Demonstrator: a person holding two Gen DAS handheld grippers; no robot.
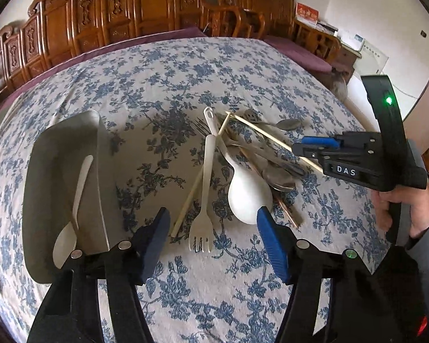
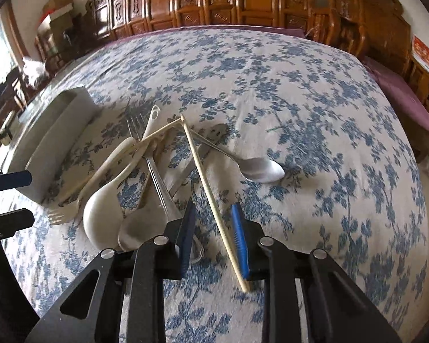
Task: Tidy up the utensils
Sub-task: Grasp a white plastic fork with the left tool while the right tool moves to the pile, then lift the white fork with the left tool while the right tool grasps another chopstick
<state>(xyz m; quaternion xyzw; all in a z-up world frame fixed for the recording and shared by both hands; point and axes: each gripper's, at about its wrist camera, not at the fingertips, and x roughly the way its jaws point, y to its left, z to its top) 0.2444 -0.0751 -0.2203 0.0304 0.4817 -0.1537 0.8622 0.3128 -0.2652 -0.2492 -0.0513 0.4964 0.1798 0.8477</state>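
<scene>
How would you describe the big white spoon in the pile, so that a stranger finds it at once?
On the blue-flowered tablecloth, right of the grey tray, lies a heap of utensils. At its near edge is the big white spoon, beside a white fork. Its wide, deep, matte white bowl sets it apart from the slimmer shiny metal spoons.

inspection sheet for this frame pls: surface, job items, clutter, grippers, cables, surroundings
Surface: table under a blue floral cloth, wrinkled.
Job's things: grey tray holding one white spoon; loose pile beside it with white fork, white rice paddle, chopstick, metal spoon.
Clutter: nothing seen.
Grippers: left hand-held gripper open over the fork; right hand-held gripper open, straddling the chopstick.
Cables: nothing seen.
Surroundings: carved wooden chairs, purple cushions.
</scene>
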